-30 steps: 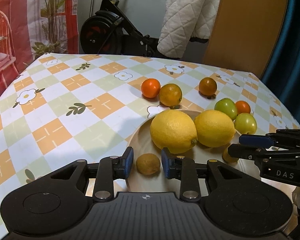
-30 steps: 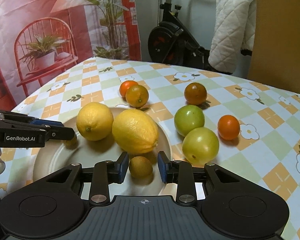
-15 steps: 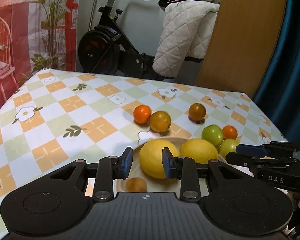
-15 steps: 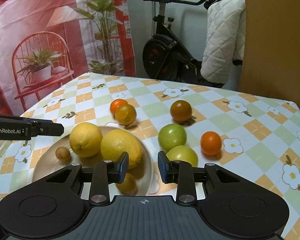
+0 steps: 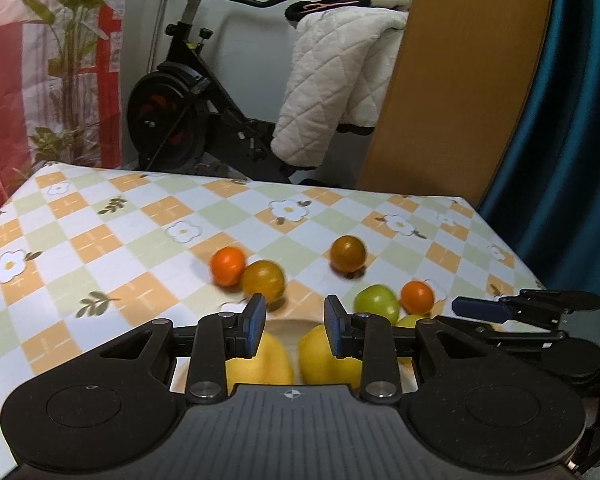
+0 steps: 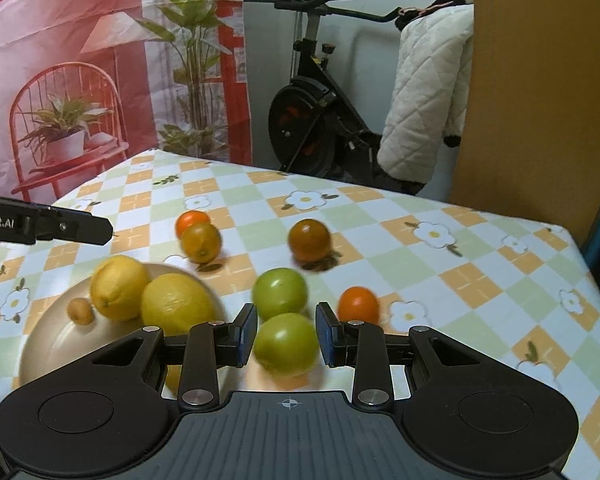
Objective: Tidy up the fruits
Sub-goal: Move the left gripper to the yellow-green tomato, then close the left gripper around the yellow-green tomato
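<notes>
A table under a checked, flower-printed tablecloth (image 6: 440,280) stands before an exercise bike (image 6: 316,120) draped with a quilted white jacket (image 6: 428,92) and a red printed backdrop (image 6: 60,60). Two lemons (image 6: 120,288) and a small brown fruit (image 6: 80,311) sit on the beige plate (image 6: 48,344); green tomatoes (image 6: 280,294) and orange ones (image 6: 358,306) lie on the cloth beside it. Both the left gripper (image 5: 295,320) and right gripper (image 6: 286,330), nearly closed and empty, have risen and pulled back from the plate since a second ago.
</notes>
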